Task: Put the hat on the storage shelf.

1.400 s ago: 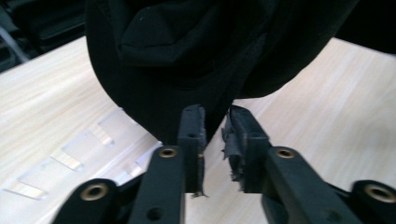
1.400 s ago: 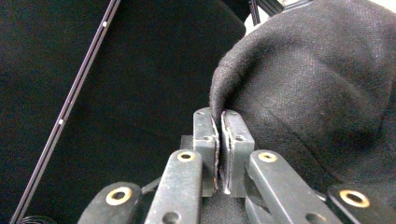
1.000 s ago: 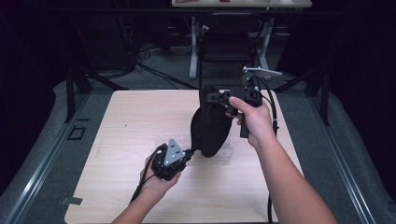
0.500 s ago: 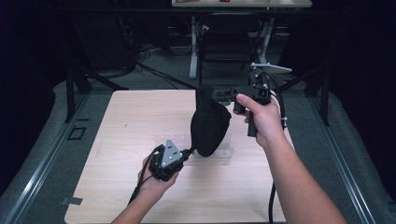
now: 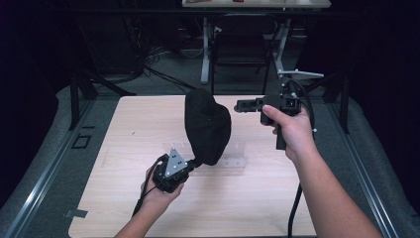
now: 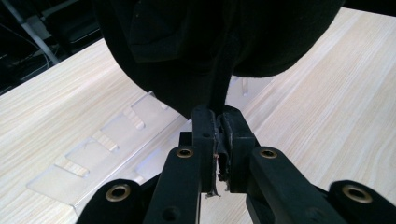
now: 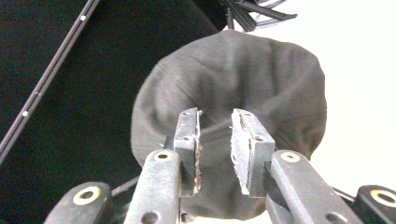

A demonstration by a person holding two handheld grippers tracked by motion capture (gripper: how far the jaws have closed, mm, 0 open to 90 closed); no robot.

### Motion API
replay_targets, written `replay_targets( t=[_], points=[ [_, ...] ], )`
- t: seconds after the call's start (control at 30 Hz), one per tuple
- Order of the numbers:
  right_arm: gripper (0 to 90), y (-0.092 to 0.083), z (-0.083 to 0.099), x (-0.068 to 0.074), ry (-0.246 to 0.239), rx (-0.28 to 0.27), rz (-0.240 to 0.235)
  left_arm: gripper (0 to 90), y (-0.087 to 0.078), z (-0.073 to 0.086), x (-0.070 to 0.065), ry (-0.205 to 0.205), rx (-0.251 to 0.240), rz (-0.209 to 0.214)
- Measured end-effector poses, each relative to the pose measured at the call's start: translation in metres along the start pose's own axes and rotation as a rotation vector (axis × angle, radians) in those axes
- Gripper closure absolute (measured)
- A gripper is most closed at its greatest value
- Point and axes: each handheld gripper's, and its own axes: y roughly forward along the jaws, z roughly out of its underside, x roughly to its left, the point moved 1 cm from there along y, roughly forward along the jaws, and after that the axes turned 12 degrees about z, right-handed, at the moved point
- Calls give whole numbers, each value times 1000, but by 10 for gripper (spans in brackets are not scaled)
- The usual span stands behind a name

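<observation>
Pinching the lower edge of the black fabric bag (image 5: 207, 126), the left gripper (image 6: 219, 140) is sitting low over the near-middle of the desk (image 5: 124, 129), jaws fully closed on a fold of the cloth; in the left gripper view the fabric is running up from between the pads into the dark bulk above. The bag is standing up from that pinch point, bulging and leaning toward the far side of the desk, its bottom just over a clear plastic tray (image 5: 233, 159) lying flat on the wood. In the left gripper view the tray (image 6: 93, 154) is showing as a transparent strip with shallow notched compartments, beside and beneath the jaws. The right gripper (image 5: 246, 104) is hovering to the right of the bag, near its upper part, apart from it in the high view. Its jaws have just been opening and are standing partway apart with nothing between the pads; in the right gripper view (image 7: 215, 140) the rounded bag (image 7: 261, 79) is sitting beyond them, wrinkled and untouched. Cables are trailing from both grippers toward the person's forearms.
</observation>
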Motion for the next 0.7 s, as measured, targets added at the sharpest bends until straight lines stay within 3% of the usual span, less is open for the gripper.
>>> replay_targets(
  t=[0.4,0.5,0.7],
  points=[
    [721,-4,2,-10,11,-6,11,857,1,19,8,-41,29,-14],
    [718,-5,2,-10,14,-9,12,854,5,29,11,-80,34,-13],
    [717,-8,3,-13,17,-13,16,852,3,38,12,-81,44,-14]
  ],
)
